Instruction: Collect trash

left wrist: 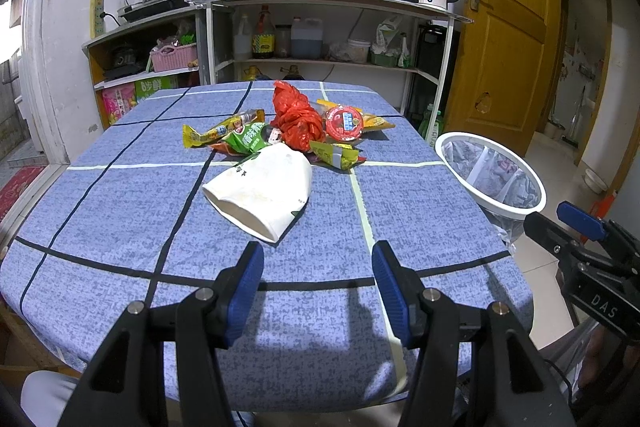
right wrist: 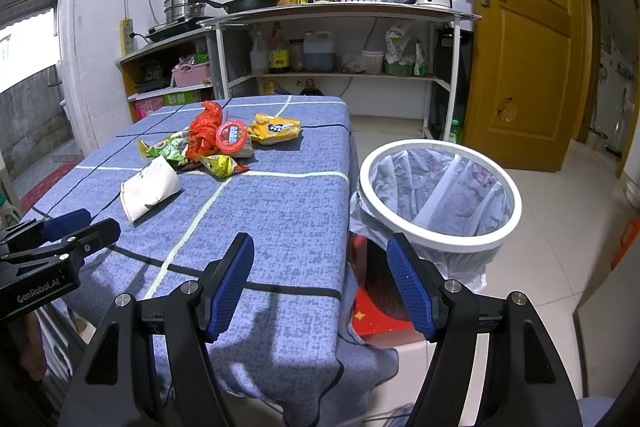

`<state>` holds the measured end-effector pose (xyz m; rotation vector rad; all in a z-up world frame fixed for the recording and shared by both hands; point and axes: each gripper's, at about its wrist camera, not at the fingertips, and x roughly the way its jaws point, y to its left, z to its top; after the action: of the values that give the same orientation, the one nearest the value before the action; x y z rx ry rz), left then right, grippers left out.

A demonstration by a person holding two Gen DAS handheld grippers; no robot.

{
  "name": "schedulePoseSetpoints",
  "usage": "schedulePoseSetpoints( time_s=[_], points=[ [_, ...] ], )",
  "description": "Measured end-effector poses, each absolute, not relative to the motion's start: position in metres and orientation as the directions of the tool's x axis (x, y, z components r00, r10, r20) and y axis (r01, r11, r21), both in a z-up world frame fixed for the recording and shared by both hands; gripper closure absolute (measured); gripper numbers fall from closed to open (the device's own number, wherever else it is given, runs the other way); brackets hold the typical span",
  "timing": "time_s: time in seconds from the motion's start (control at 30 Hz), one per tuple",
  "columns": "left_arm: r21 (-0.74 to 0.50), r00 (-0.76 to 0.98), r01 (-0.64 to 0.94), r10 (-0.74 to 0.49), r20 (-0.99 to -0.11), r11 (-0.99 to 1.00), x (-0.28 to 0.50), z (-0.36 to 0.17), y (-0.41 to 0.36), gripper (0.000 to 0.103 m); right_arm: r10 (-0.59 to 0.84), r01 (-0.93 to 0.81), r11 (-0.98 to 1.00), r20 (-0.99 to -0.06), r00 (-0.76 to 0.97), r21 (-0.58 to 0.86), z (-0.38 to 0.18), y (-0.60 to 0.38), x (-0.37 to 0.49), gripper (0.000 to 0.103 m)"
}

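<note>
Your left gripper (left wrist: 318,267) has its jaws apart, the white paper cup (left wrist: 262,193) lying just ahead on the surface (left wrist: 120,211). Your right gripper (right wrist: 320,267), jaws also apart and empty, sits near the bin (right wrist: 440,243), well apart from the trash pile (right wrist: 212,143).

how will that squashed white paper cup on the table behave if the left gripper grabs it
The white paper cup already lies flattened on its side, so it probably crushes further when pinched. It looks empty and light, likely sliding on the tablecloth if nudged rather than rolling.
</note>
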<state>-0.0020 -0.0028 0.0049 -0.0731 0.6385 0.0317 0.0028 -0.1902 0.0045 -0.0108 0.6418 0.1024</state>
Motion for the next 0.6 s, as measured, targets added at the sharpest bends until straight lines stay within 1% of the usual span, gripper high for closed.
schedulePoseSetpoints(
  time_s=[0.6],
  points=[
    [-0.058,0.800,-0.052,0.007,-0.600,0.997,-0.0019,0.0030,-0.0031,0.045,0.092,-0.103,0.995,-0.600,0.795,0.017,0.0026,-0.1875,0.0024,0.034]
  ],
)
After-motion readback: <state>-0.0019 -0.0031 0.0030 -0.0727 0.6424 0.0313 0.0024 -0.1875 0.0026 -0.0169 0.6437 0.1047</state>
